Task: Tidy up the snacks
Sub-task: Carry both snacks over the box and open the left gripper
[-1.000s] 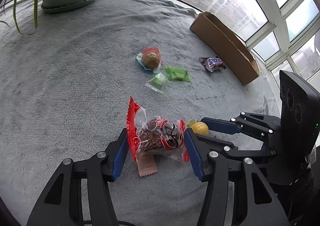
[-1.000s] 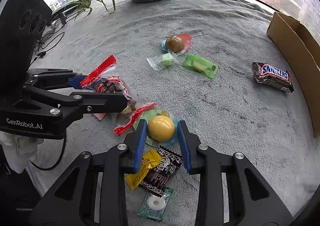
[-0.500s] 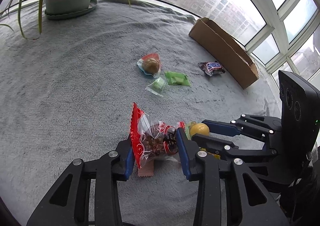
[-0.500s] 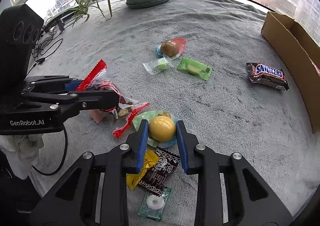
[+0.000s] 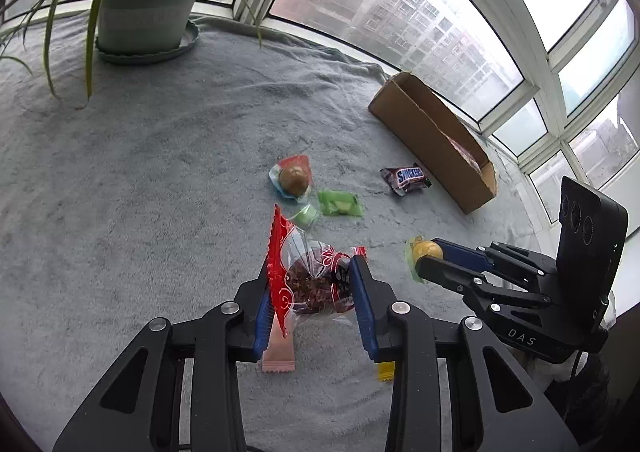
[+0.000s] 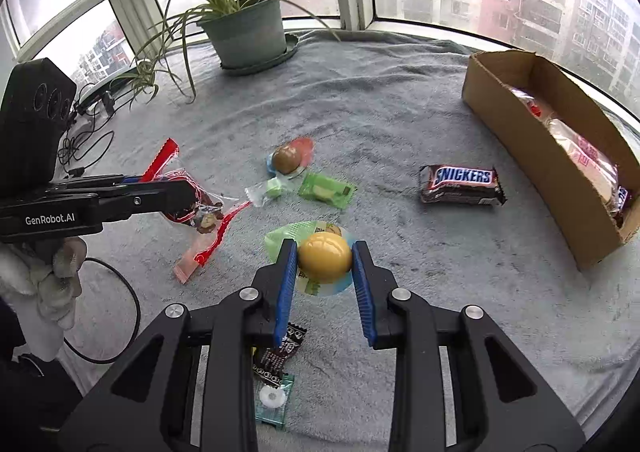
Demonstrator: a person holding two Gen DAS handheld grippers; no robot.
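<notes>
Pinching a red-edged snack bag (image 5: 316, 280), the left gripper (image 5: 314, 292) has just narrowed; cardboard box (image 5: 432, 136) at 2 o'clock. Right wrist view: right gripper (image 6: 325, 264) clamps a yellow ball snack (image 6: 325, 257); Snickers bar (image 6: 460, 185) at 2 o'clock.

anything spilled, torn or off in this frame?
Nothing spilled or torn. Loose snacks lie scattered on the grey blanket, as expected mid-sort: the Snickers bar lies outside the cardboard box. Both grips look clean: red-edged snack bag, yellow ball snack.
</notes>
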